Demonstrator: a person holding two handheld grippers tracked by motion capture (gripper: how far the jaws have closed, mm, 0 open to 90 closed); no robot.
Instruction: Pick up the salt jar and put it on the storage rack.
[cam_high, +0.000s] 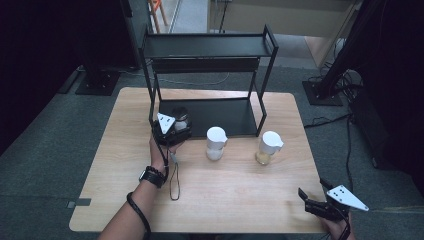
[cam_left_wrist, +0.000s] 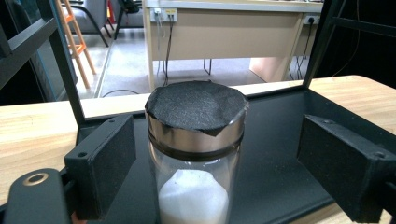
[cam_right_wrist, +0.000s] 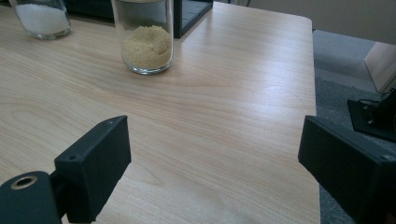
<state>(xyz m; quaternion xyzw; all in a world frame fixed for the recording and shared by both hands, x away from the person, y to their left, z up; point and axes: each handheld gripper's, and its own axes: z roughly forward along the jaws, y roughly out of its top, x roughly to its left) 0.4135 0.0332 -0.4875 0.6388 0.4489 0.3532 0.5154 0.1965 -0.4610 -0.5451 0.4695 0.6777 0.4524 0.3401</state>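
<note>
A glass jar (cam_left_wrist: 196, 140) with a black lid and white powder stands on the lower tier (cam_left_wrist: 275, 154) of a black rack, at its front left (cam_high: 180, 119). My left gripper (cam_high: 177, 125) is open around it. In the left gripper view the jaws (cam_left_wrist: 219, 140) flank the jar with a gap on each side, narrower at the left pad (cam_left_wrist: 105, 163). My right gripper (cam_high: 311, 189) hangs open and empty over the table's near right corner, with only bare wood between its jaws (cam_right_wrist: 215, 154).
Two white-lidded jars stand on the table in front of the rack (cam_high: 210, 47): one with white powder (cam_high: 216, 143) (cam_right_wrist: 43, 18), one with yellowish grains (cam_high: 268, 147) (cam_right_wrist: 145, 42). The table's right edge (cam_right_wrist: 314, 93) lies close to my right gripper.
</note>
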